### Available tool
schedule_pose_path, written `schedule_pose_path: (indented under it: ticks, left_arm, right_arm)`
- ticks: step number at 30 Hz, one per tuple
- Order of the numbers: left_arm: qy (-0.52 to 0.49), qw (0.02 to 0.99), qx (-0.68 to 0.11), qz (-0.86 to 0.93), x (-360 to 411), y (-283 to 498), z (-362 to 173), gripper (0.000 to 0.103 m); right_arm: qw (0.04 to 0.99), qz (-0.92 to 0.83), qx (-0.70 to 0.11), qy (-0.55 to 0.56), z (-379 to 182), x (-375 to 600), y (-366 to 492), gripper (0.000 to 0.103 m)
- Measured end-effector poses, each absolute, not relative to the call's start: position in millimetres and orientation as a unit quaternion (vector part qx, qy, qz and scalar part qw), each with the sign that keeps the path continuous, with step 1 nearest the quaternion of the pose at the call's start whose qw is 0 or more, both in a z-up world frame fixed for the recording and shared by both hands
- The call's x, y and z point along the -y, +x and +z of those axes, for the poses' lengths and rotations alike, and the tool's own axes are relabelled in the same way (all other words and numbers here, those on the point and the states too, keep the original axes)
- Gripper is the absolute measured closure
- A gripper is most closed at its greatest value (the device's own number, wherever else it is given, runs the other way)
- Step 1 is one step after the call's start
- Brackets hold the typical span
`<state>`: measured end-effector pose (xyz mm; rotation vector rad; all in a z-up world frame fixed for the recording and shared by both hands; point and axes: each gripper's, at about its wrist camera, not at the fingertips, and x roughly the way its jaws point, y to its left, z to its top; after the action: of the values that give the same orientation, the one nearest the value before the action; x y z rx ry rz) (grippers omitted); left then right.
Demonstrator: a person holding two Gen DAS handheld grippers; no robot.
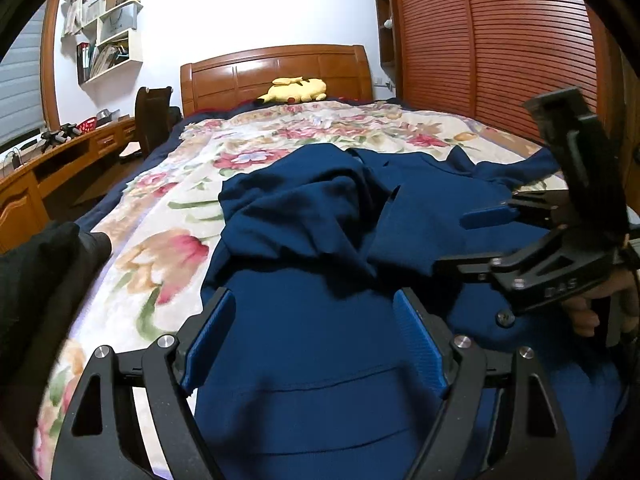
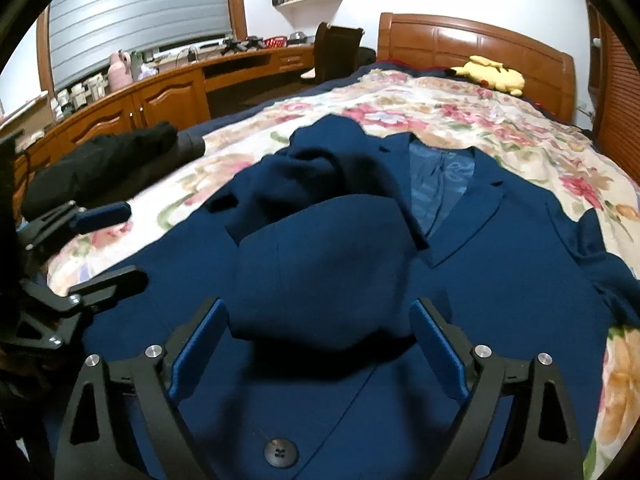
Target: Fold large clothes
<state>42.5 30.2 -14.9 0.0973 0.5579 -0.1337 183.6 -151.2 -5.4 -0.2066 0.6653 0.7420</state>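
A navy blue suit jacket (image 2: pixel 472 280) lies front-up across a floral bedspread (image 2: pixel 320 120), its lapels spread to show the lighter lining and one sleeve (image 2: pixel 320 264) thrown back in a rumpled heap over the chest, just ahead of the right gripper (image 2: pixel 320 344). That gripper hangs low over the lower front, jaws wide apart and gripping nothing, a dark button (image 2: pixel 281 453) directly beneath it. The left gripper (image 1: pixel 316 340), also spread with nothing between its pads, hovers over the cloth near the hem; beyond it the bunched sleeve rises in folds.

The two tools work close together: in the left wrist view the right one stands just off to the side, a hand (image 1: pixel 592 304) on its handle. A black garment (image 2: pixel 100 168) lies past the left tool at the bed's edge, and a yellow plush toy (image 1: pixel 294 90) rests by the wooden headboard (image 1: pixel 276 68), well beyond both.

The risk, judging from this, is in the heap. A pinch taken here could catch several layers at once, or only the sleeve, and drag the body askew when lifted. The slippery lining could let the front panel slide. With the tools so near each other, a careless swing could knock them together.
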Motion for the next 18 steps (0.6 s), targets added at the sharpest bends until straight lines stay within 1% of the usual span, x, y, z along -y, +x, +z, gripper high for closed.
schedule_pose_path:
  ticks: [1, 2, 3, 6, 7, 8, 12, 18]
  left_arm:
    - [0.048, 0.958, -0.276, -0.066, -30, 44, -15, 0.021]
    - [0.047, 0.958, -0.276, -0.066, -30, 44, -16, 0.021]
    - [0.047, 0.958, -0.275, -0.065, -31, 45, -16, 0.021]
    - [0.051, 0.959, -0.272, -0.061, -29, 45, -19, 0.021]
    - [0.053, 0.959, -0.271, -0.06, -28, 44, -19, 0.021]
    - [0.056, 0.959, -0.27, -0.06, -28, 43, -19, 0.021]
    - [0.059, 0.961, -0.265, -0.058, -27, 41, -19, 0.021]
    - [0.05, 0.962, -0.264, -0.056, -29, 41, -20, 0.021]
  right_arm:
    - [0.872, 0.355, -0.322, -0.103, -8, 150, 186, 0.02]
    - [0.87, 0.355, -0.325, -0.106, -9, 148, 187, 0.029]
    - [0.867, 0.359, -0.329, -0.108, -11, 146, 188, 0.046]
    - [0.861, 0.365, -0.334, -0.116, -12, 142, 188, 0.075]
    - [0.86, 0.368, -0.333, -0.118, -11, 143, 187, 0.083]
    - [0.86, 0.37, -0.33, -0.119, -9, 143, 186, 0.093]
    - [0.868, 0.364, -0.315, -0.118, -6, 146, 181, 0.101]
    - [0.883, 0.351, -0.292, -0.102, 1, 158, 170, 0.103]
